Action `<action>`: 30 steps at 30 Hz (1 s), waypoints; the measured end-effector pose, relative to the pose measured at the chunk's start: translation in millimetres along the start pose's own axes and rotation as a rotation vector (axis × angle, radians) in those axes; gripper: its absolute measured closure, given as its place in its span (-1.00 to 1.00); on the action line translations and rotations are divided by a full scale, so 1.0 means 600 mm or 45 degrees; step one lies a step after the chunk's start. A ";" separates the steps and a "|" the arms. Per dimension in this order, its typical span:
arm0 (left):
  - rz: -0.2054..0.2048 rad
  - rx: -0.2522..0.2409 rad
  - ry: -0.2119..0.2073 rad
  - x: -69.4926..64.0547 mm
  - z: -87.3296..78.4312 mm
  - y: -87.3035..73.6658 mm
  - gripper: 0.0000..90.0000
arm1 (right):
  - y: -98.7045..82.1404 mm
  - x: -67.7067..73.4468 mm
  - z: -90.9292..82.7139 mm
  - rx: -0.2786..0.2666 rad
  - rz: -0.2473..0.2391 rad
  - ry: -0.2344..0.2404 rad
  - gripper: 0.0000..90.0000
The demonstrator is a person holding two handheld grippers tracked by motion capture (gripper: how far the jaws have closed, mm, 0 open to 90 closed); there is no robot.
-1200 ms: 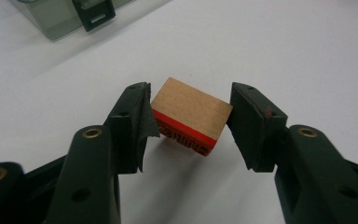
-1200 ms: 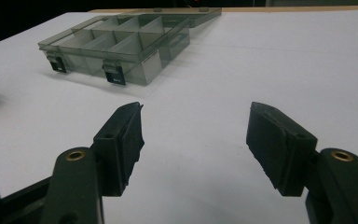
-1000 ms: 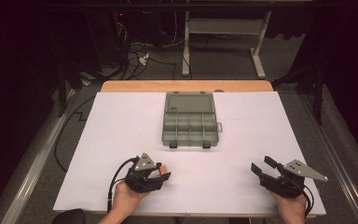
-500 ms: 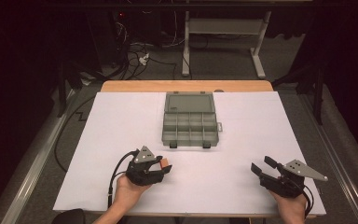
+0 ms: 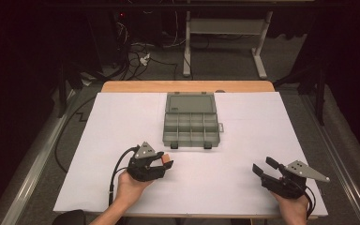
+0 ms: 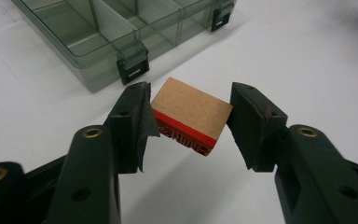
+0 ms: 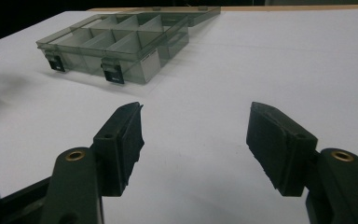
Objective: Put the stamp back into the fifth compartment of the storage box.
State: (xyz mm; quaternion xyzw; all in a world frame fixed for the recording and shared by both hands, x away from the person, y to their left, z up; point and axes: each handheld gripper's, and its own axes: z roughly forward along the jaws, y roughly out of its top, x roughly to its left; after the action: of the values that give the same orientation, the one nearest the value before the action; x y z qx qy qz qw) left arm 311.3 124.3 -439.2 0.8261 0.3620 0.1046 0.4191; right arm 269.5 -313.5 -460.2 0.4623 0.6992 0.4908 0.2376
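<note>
Left hand-held gripper (image 6: 189,123) grips wooden stamp (image 6: 191,114) by its sides, rubber face down, box (image 5: 191,125) at 1 o'clock, prob. bound there; right hand-held gripper (image 7: 196,140) idles wide, w/ nothing.

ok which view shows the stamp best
The left gripper view: the stamp sits close up between the jaws, wood top and red edge clear. The high view shows it small; the right gripper view catches one corner.
</note>
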 end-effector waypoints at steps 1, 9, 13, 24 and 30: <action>0.000 0.002 0.001 0.001 0.001 0.001 0.10 | 0.000 0.000 0.000 0.000 0.000 0.000 -0.20; -0.025 -0.010 -0.004 0.008 0.004 0.013 0.10 | 0.000 0.000 0.000 0.001 0.000 0.000 -0.20; -0.026 -0.023 0.005 0.013 0.002 0.020 0.10 | 0.000 0.000 0.000 0.002 0.001 0.002 -0.20; -0.022 -0.033 0.037 0.023 0.004 0.036 0.10 | 0.000 -0.001 0.000 0.001 0.001 0.002 -0.20; -0.014 -0.029 0.049 0.028 0.010 0.049 0.10 | 0.000 -0.001 0.000 -0.001 0.004 0.001 -0.20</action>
State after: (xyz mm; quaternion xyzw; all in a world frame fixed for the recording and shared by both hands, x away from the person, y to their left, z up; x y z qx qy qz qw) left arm 341.4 120.9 -422.7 0.8171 0.3732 0.1225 0.4220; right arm 269.6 -314.0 -460.2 0.4633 0.6984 0.4916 0.2364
